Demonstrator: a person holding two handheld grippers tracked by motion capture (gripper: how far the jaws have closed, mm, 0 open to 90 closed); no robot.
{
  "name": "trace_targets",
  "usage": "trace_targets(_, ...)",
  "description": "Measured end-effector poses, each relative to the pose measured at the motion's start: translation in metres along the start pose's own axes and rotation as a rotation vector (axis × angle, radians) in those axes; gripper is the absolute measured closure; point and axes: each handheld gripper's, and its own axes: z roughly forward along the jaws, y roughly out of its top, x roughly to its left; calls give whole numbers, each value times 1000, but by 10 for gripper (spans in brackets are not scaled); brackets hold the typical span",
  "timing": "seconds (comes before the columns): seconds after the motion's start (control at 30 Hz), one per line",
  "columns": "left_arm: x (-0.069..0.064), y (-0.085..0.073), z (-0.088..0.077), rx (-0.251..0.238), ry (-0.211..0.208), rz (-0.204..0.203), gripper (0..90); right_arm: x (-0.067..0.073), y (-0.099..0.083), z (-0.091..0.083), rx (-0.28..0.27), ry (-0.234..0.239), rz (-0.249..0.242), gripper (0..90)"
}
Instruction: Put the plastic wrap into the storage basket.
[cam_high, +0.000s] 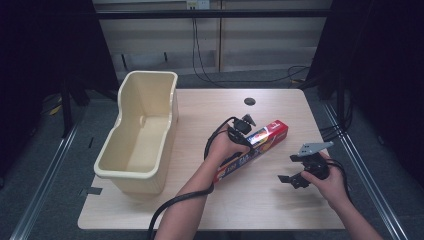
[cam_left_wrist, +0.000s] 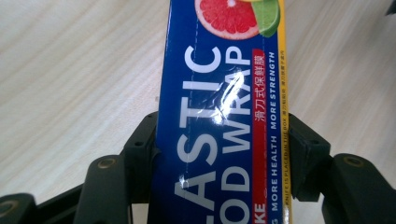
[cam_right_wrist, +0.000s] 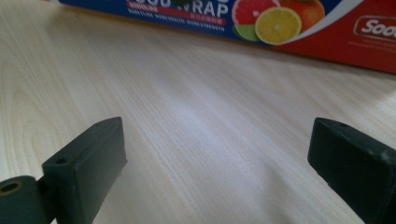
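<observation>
Clamping left claw (cam_left_wrist: 223, 154) across wrap box (cam_left_wrist: 219, 116)

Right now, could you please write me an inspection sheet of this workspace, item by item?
Surface: light wooden table, dark round hole near the far edge.
Job's things: plastic wrap box lying flat; cream plastic tub at the left, nothing seen inside.
Clutter: nothing seen.
Grippers: left tool shut on the box's two long sides; right tool open, nothing between its jaws, beside the box.
Cables: black cable trailing from the left tool off the near edge.
Surroundings: grey floor, dark curtains, wall cables.
</observation>
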Motion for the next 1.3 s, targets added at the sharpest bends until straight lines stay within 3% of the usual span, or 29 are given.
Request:
trace_targets(0.07, -1, 3, -14, 22, 7, -34, 405, 0, 0, 0, 1, 1, 5, 41)
trace_targets(0.23, 2, 4, -31, 30, -2, -73, 408, 0, 1, 0, -3, 2, -2, 41)
trace_targets(0.37, 3, 7, -55, 42, 12, -107, 407, 1, 1, 0, -2, 1, 8, 41)
trace_targets(0.47, 3, 8, -64, 45, 41, -103, 407, 1, 1, 0, -4, 1, 8, 41)
trace_targets(0.57, 5, 9, -74, 51, 47, -133, 407, 1, 1, -1, -9, 0, 6, 41)
trace_targets(0.67, 6, 9, -83, 60, 58, -126, 406, 0, 1, -1, -14, 3, 3, 40)
trace_targets(0.77, 8, 9, -92, 71, 66, -145, 406, 1, 1, 0, -12, 5, 5, 40)
trace_targets(0.83, 8, 9, -100, 88, 79, -134, 406, 1, 2, -1, -12, -3, 4, 40)
trace_targets(0.9, 9, 8, -109, 88, 89, -157, 406, 0, 2, -1, -17, -1, 0, 39)
trace_targets(0.97, 9, 8, -112, 88, 87, -150, 406, 0, 2, -1, -16, 1, 0, 40)
trace_targets(1.3, 14, 5, -139, 107, 104, -203, 407, 0, 3, -1, -19, 5, 6, 39)
